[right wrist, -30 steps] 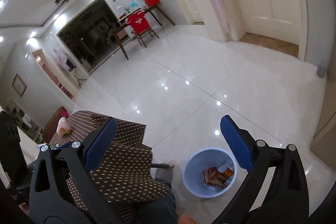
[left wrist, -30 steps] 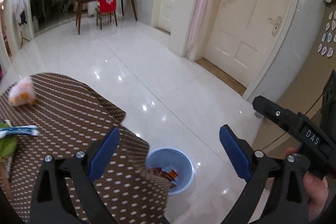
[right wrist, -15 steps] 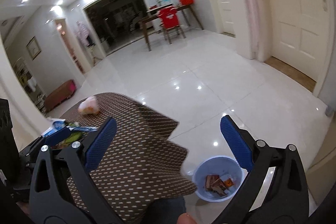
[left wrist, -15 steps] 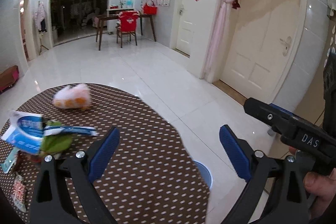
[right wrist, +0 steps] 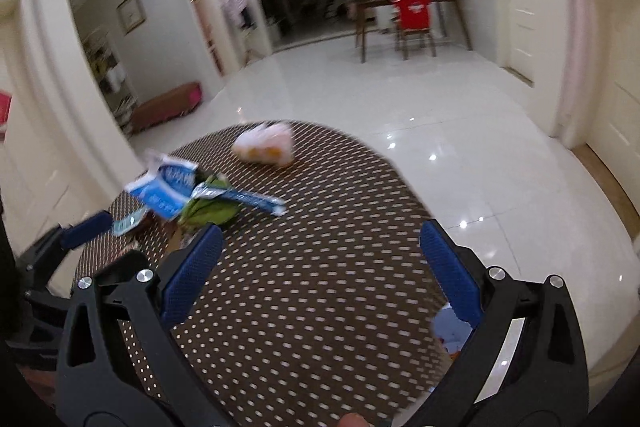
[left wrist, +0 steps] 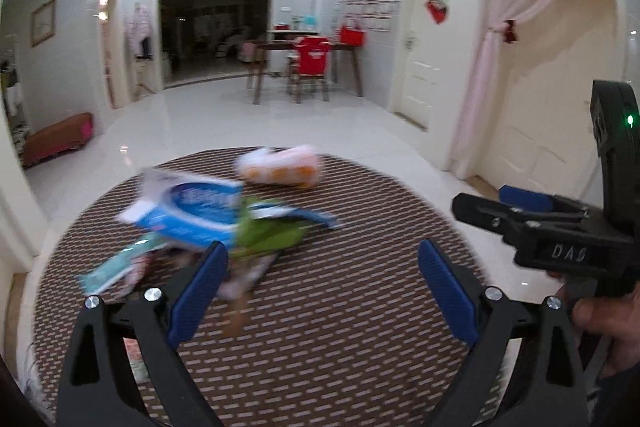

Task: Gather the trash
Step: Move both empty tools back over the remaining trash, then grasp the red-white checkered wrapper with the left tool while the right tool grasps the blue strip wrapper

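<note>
Both the left gripper (left wrist: 320,277) and the right gripper (right wrist: 320,261) hang over the round brown dotted desk (left wrist: 360,327) with jaws wide apart and nothing between them. The trash lies on the desk's far left part: a blue-and-white packet (left wrist: 192,211) on a green wrapper (left wrist: 268,237), and a pink-and-orange bag (left wrist: 280,169) farther back, apart. The blue bin (right wrist: 450,331) peeks past the desk's right edge on the floor

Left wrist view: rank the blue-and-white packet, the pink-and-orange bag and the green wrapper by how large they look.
1. blue-and-white packet, largest.
2. and 3. pink-and-orange bag and green wrapper: too close to rank; the bag lies farther away, the wrapper is partly covered, and both are blurred.
</note>
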Demonstrator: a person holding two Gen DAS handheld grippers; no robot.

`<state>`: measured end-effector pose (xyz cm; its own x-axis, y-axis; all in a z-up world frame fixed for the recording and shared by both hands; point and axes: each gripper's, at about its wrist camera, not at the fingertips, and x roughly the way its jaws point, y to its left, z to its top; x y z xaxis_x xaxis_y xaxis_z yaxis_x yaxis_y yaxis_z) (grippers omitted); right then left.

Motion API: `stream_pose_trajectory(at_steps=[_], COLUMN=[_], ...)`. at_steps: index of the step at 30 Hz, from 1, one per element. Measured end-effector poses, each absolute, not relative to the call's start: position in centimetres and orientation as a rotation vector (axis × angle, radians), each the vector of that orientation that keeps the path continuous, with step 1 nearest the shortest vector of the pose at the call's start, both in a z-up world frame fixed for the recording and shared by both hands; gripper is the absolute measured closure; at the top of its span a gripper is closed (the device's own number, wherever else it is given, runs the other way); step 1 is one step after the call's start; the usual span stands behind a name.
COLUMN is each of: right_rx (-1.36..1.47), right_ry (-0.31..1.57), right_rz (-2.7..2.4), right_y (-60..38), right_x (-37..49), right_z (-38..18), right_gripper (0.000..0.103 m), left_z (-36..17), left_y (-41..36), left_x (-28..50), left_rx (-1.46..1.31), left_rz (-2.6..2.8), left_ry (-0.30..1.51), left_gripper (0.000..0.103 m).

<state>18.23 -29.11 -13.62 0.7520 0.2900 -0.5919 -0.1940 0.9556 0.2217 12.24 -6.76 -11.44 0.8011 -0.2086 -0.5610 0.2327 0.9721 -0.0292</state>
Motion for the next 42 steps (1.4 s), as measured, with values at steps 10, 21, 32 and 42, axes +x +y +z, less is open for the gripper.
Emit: stream_pose_trajectory(at_steps=[10, 21, 32, 42], right_rx=[0.098, 0.099, 0.1, -0.023], right_ry=[0.741, 0.773, 0.796, 0.84], right_rz=[0.353, 0.369, 0.382, 0.367], right_y=[-23.8, -23.6, -23.7, -20.9], right_x=[20.6, 21.7, 22.9, 26.9], right_z=[-16.1, -16.9, -17.9, -19.5], right_gripper=[0.006, 0.006, 0.006, 0.006], left_z=[-16.4, -18.6, -18.3, -18.3], left_y=[3.0, 4.2, 5.5, 2.8], left_x=[11.5, 13.6, 11.4, 12.2], left_rx=[0.126, 0.175, 0.206, 0.227], left_rz=[-0.02, -0.095, -0.185, -0.222], left_ry=[0.69, 0.85, 0.864, 0.839], left_gripper=[0.009, 0.032, 0.078, 0.078])
